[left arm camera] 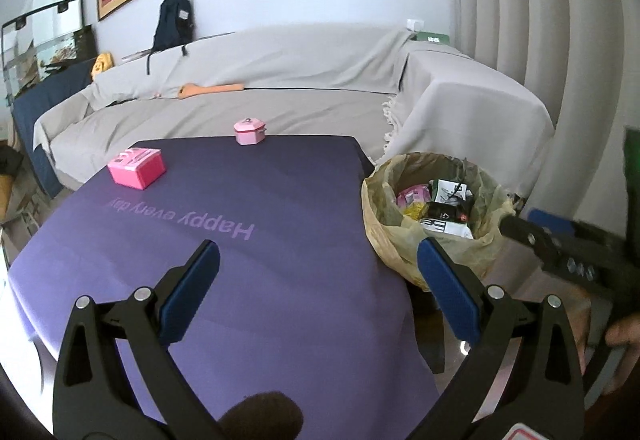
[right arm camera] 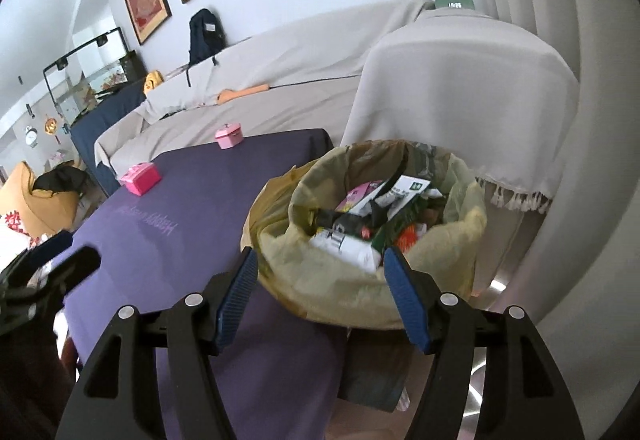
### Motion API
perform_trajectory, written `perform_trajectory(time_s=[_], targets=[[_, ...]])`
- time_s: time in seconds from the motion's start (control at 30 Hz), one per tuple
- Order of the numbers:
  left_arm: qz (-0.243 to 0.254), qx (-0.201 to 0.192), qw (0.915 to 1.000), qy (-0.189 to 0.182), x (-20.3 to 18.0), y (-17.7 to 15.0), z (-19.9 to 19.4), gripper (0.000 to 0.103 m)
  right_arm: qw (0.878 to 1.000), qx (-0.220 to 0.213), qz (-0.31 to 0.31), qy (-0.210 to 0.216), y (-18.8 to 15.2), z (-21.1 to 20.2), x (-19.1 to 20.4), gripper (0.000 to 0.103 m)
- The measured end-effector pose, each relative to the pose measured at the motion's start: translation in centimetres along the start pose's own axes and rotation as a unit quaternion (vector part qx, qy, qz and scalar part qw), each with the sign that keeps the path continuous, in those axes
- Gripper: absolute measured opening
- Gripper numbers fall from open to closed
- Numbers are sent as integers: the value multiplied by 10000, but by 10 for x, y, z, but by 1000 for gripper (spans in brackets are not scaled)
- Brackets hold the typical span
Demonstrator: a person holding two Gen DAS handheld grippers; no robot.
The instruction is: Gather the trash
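A trash bin lined with a yellowish bag (left arm camera: 400, 236) (right arm camera: 296, 268) stands at the right edge of the purple-covered table (left arm camera: 280, 240) (right arm camera: 192, 208). It holds several wrappers and cartons (left arm camera: 440, 208) (right arm camera: 372, 216). My left gripper (left arm camera: 318, 264) is open and empty, low over the table's near part. My right gripper (right arm camera: 320, 272) is open and empty, just in front of the bin's near rim; it also shows at the right of the left wrist view (left arm camera: 560, 252).
A bright pink box (left arm camera: 137, 167) (right arm camera: 141, 179) and a small pale pink box (left arm camera: 250, 131) (right arm camera: 229, 136) sit on the table's far side. A grey-covered sofa (left arm camera: 280, 80) (right arm camera: 460, 80) runs behind the table and bin. Curtains (left arm camera: 540, 20) hang at right.
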State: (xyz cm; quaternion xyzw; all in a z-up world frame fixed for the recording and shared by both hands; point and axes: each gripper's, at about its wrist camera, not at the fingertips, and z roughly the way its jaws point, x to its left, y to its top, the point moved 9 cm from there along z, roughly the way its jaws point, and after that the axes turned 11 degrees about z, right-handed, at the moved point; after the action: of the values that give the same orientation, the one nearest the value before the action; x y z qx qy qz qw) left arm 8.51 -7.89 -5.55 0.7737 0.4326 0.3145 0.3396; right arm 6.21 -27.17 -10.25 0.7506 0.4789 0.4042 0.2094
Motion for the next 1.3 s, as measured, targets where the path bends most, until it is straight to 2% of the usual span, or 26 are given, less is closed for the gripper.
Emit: perform_trajectory(time_s=[0.17,0.43,0.8,1.3], targets=[[80,18,9999,82,-4,-1,-4,94,9995,-171,-283,10,-21,-24,2,62],[286,-104,9992,272,-15,2,-15,94,9993,-353,-143,23,-43,-45,-11,62],[423,-32,9990,117,-33,0,-14,94,9972,-695,-147,-232,-40,-65,-24,62],[295,-163,9994,94,-27,3,-20,94,9958,-833,-344,-154,-38,-72,-10,62]])
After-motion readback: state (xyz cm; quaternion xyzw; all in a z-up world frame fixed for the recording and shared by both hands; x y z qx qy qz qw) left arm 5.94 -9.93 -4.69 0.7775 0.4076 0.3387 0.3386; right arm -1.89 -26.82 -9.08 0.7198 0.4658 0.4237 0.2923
